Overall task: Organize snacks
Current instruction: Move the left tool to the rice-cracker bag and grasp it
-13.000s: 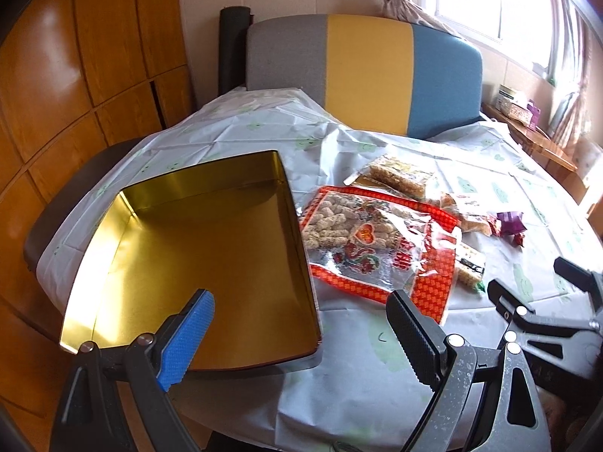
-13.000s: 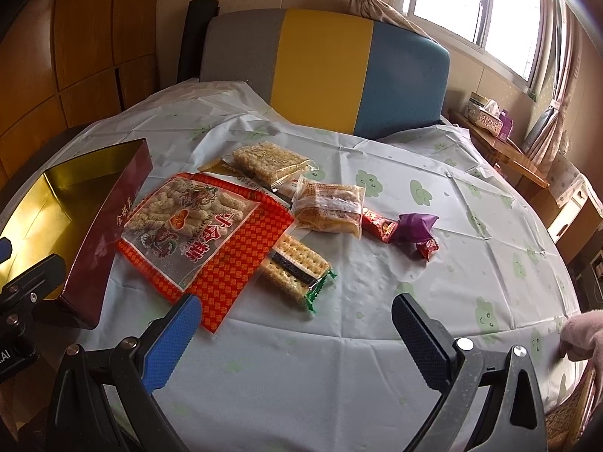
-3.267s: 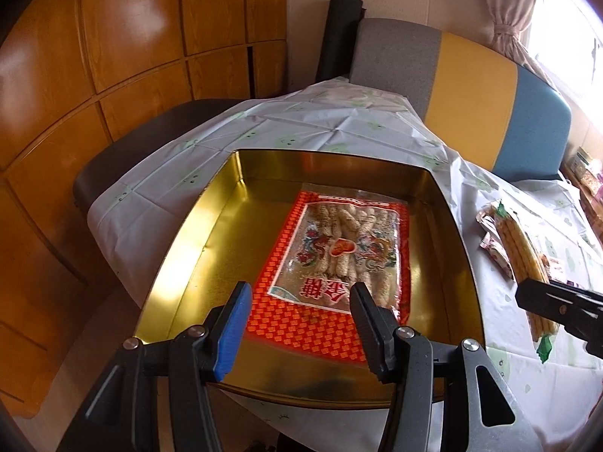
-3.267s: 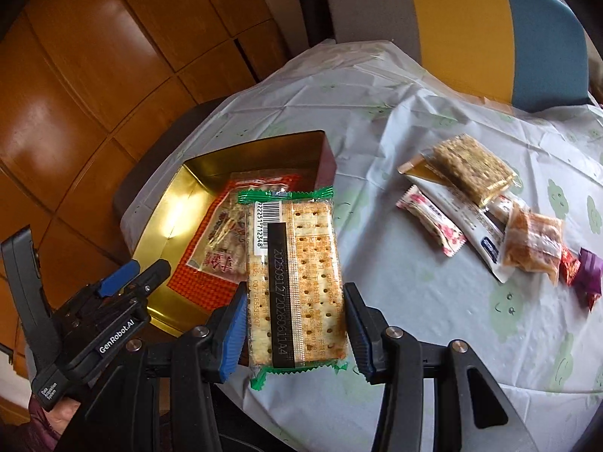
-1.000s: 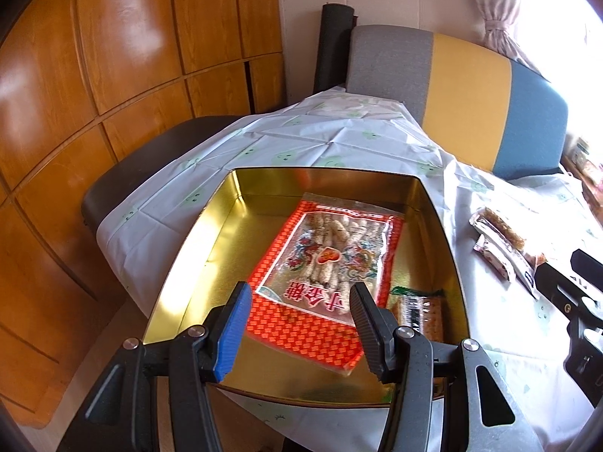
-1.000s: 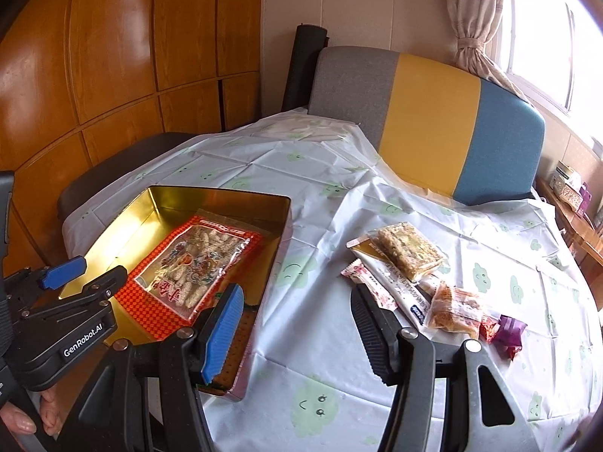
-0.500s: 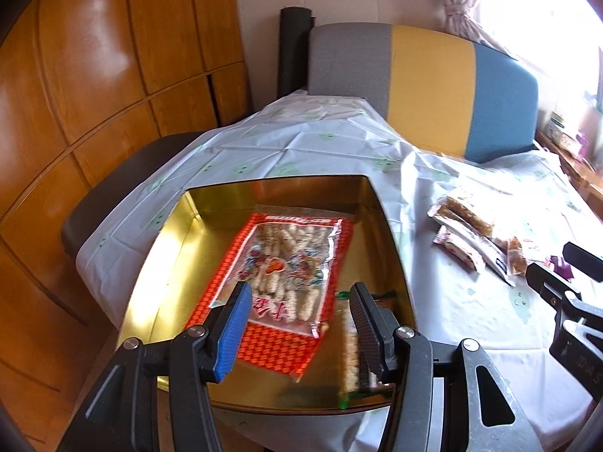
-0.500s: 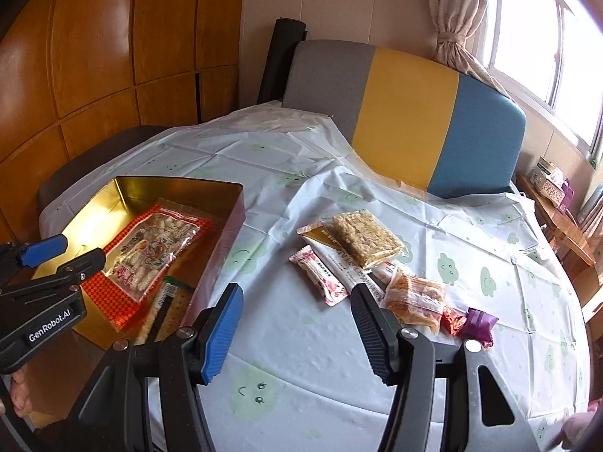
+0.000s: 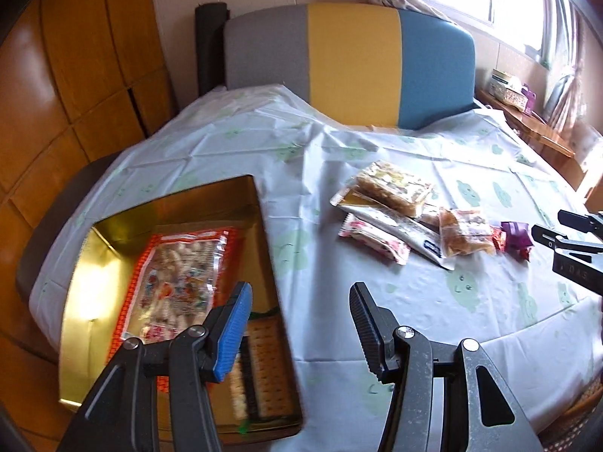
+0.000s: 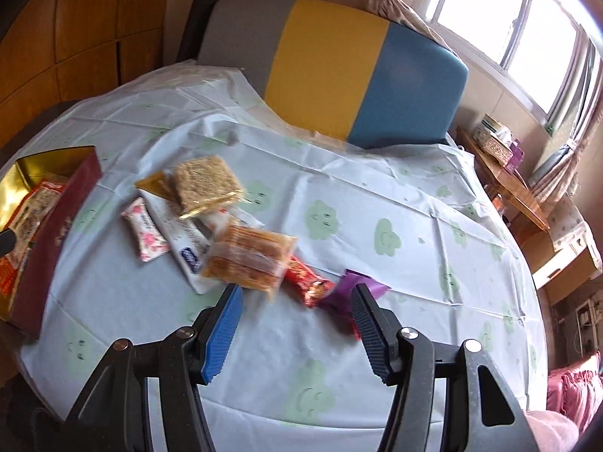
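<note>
Both sets of jaws stand wide apart with nothing between them. The left gripper (image 9: 299,324) hangs over the tablecloth (image 9: 339,293) just past the right wall of the gold tin (image 9: 81,263), which spreads from its nine to seven o'clock. In the tin lies the red peanut-snack bag (image 9: 177,278), and at its near right corner the cracker pack (image 9: 260,376), partly hidden by the blue finger.

The right gripper (image 10: 297,324) hovers above the loose snacks. At its twelve o'clock, just beyond the fingertips, sits the orange biscuit pack (image 10: 250,256); the red candy (image 10: 307,278) and the purple wrapper (image 10: 350,288) lie between the tips toward one o'clock. Farther out at eleven o'clock are the white sachet (image 10: 184,237), the pink floral pack (image 10: 145,233) and the sesame bar pack (image 10: 205,182). The tin's maroon outer wall (image 10: 56,226) shows at nine o'clock.
</note>
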### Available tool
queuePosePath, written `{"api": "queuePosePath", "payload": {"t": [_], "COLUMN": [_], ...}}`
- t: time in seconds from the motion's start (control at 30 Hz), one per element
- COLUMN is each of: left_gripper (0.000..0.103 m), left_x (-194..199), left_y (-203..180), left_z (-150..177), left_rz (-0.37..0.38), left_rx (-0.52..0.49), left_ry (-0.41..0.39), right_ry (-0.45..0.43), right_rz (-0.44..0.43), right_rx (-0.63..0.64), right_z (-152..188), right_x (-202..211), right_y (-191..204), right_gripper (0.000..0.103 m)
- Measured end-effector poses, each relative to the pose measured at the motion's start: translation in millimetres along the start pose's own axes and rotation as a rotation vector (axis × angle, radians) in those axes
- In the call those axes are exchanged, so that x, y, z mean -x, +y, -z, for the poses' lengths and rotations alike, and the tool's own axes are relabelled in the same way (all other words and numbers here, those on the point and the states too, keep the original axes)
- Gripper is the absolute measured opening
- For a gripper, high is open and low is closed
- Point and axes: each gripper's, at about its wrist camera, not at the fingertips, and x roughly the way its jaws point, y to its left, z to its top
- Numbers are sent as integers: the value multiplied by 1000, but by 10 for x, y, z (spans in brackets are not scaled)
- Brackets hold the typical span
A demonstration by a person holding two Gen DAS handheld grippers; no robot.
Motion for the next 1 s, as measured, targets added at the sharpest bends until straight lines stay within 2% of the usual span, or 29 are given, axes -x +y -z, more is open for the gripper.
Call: {"api": "queuePosePath", "payload": {"t": [0.13,0.27,0.4,0.47,0.5,0.63,0.8,0.9,1.0], "left_gripper": [55,55,55,70,73,80,86,91,95], "left_x": [-123,-302,-497,-623,-682,-960,-1368,-1636,-1854], "left_y": [-190,-298,-446,-523,-547,-648,-749,-742,-745], "left_z": [-106,-294,-525,-637,-691,-924,-1136,-1226,-1327], "left_rz": [32,101,124,134,144,174,165,191,177], "left_rx": [-20,10,22,25,38,96,162,255,317], "left_ry": [30,87,116,143,153,219,311,392,446], "right_ry": [37,108,104,118,120,120,124,119,118], "right_rz": [43,-6,-38,-61,-68,-79,-105,-117,-127], "right_rx": [-44,-174,-228,-246,-252,-276,-291,-293,-309], "right_z": [48,100,93,105,106,87,83,74,71], "right_x": [-237,-469,-464,-477,-476,-485,-492,-481,-473], "right_y": [-384,-662,-755,-775,-776,-808,-830,-830,-863], "right_gripper": [61,61,61,61,61,61,61,61,61]}}
